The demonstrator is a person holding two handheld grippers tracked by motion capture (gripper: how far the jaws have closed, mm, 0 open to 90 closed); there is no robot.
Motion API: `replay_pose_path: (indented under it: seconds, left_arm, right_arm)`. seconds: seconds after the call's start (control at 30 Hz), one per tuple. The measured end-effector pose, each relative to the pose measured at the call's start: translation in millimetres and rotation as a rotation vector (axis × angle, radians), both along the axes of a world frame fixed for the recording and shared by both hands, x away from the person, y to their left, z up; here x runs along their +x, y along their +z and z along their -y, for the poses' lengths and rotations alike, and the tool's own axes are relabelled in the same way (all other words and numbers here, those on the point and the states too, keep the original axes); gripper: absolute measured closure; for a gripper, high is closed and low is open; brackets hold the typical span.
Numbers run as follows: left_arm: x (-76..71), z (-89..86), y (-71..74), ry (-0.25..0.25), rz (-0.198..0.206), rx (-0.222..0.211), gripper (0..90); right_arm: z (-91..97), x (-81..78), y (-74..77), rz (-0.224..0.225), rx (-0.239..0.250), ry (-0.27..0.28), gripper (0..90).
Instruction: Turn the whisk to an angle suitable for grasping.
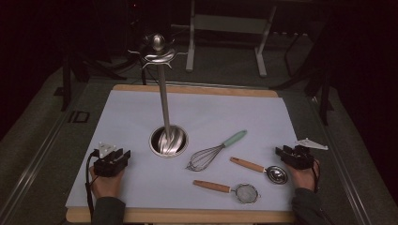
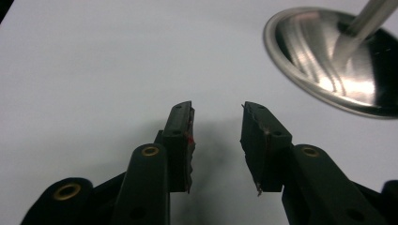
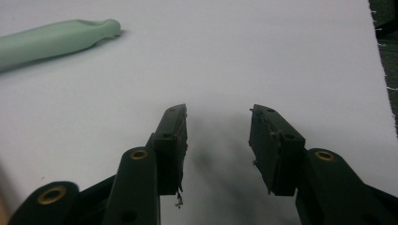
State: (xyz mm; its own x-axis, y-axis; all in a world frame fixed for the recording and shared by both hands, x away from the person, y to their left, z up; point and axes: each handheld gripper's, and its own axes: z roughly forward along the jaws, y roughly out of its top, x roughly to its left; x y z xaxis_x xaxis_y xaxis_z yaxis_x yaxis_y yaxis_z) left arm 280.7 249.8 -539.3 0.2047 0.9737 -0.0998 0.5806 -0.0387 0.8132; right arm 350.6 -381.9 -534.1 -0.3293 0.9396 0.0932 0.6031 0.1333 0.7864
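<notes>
Steel utensil stand: upright pole on a round dish base, hooks at the top, centre of the white-covered counter; no utensil hangs from it.

Whisk: wire head, mint-green handle, lying flat just right of the stand's base.

Measuring spoon, wooden handle: flat, nearest the right tool.

Small strainer, wooden handle: flat, near the front edge.

Left tool: resting at the counter's front left, jaws wide, nothing between them; the stand's base sits ahead to its right.

Right tool: front right, jaws wide and empty, just beside the spoon's bowl.

Handling note, as a judgement: the likely work is hanging utensils on the hooks. Start with the right tool on the spoon; grip mid-handle across the wood, lift level, and keep clear of the whisk's wires.
</notes>
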Motion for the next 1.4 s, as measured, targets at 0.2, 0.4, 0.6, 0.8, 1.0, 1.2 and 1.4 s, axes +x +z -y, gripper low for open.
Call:
replay_pose_path:
  seconds: [0.2, 0.4, 0.6, 0.8, 1.0, 1.2, 1.4]
  left_arm:
    - [-0.3, -0.4, 0.0, -0.038, 0.016, -0.015, 65.4]
    - [-0.6, 1.9, -0.5, -0.048, 0.016, 0.000, 65.3]
    - [-1.0, 2.1, -0.4, -0.056, 0.017, 0.005, 64.5]
    - [-1.7, 5.8, -0.5, -0.069, 0.024, 0.039, 64.1]
    - [-1.5, 4.2, -0.6, -0.070, 0.021, 0.025, 63.4]
    - [-1.5, 6.1, -0.7, -0.070, 0.022, 0.040, 62.7]
    - [-1.7, 6.8, -0.7, -0.072, 0.023, 0.043, 62.0]
  right_arm:
    - [0.9, -1.4, 1.0, 0.014, 0.006, -0.008, 56.3]
    - [-3.1, -5.6, 13.2, 0.022, 0.003, -0.028, 58.3]
    - [-16.7, -8.8, 31.0, 0.036, 0.030, 0.010, 63.9]
    - [-42.8, -9.5, 46.3, 0.035, -0.014, 0.093, 83.1]
    - [-71.1, 1.4, 55.4, -0.001, -0.071, 0.164, 89.8]
    - [-108.7, 20.2, 50.8, -0.057, -0.157, 0.225, 90.0]
    - [-128.7, 42.5, 36.9, -0.111, -0.231, 0.260, 90.0]
